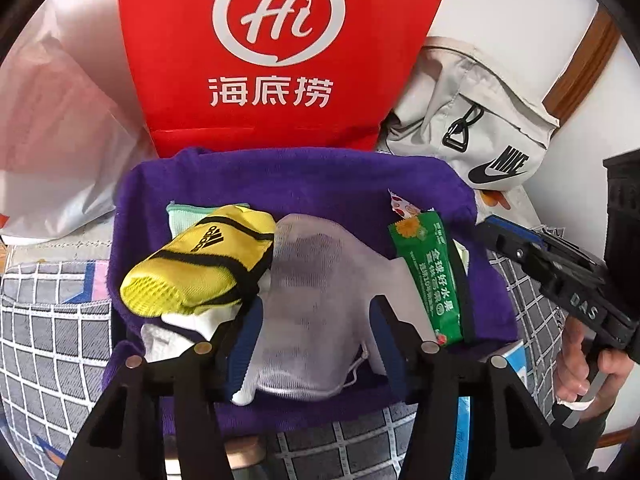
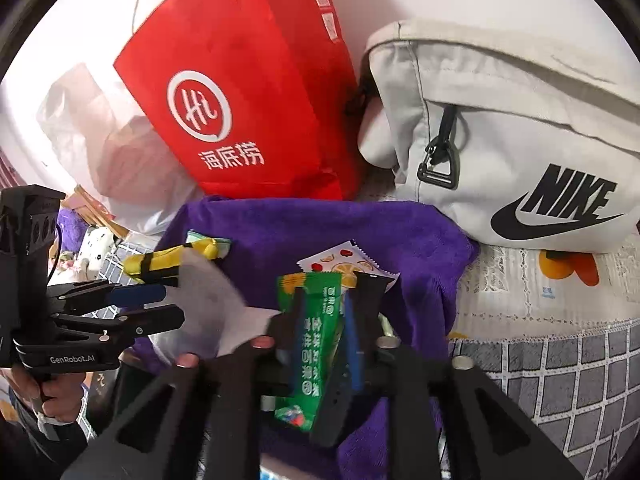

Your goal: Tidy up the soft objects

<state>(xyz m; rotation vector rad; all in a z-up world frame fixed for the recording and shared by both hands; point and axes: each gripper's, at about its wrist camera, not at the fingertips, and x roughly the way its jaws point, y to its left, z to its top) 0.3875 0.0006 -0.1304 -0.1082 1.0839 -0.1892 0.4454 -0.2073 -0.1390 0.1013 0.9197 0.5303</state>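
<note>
A purple towel (image 1: 304,184) lies spread on a checked cover. On it lie a yellow Adidas mesh pouch (image 1: 200,264), a white mesh bag (image 1: 316,300) and a green snack packet (image 1: 428,276). My left gripper (image 1: 316,328) has its fingers around the white mesh bag, which sits between the blue pads. My right gripper (image 2: 324,320) is shut on the green packet (image 2: 316,340), above the towel (image 2: 320,228). The left gripper (image 2: 172,304) shows at the left of the right wrist view, with the white bag (image 2: 212,300) and the yellow pouch (image 2: 160,260) beside it.
A red paper bag (image 1: 276,52) stands behind the towel, also seen in the right wrist view (image 2: 244,92). A grey Nike bag (image 1: 484,132) leans at the back right. A clear plastic bag (image 1: 52,152) lies at the left. A fruit-print sachet (image 2: 344,260) lies under the green packet.
</note>
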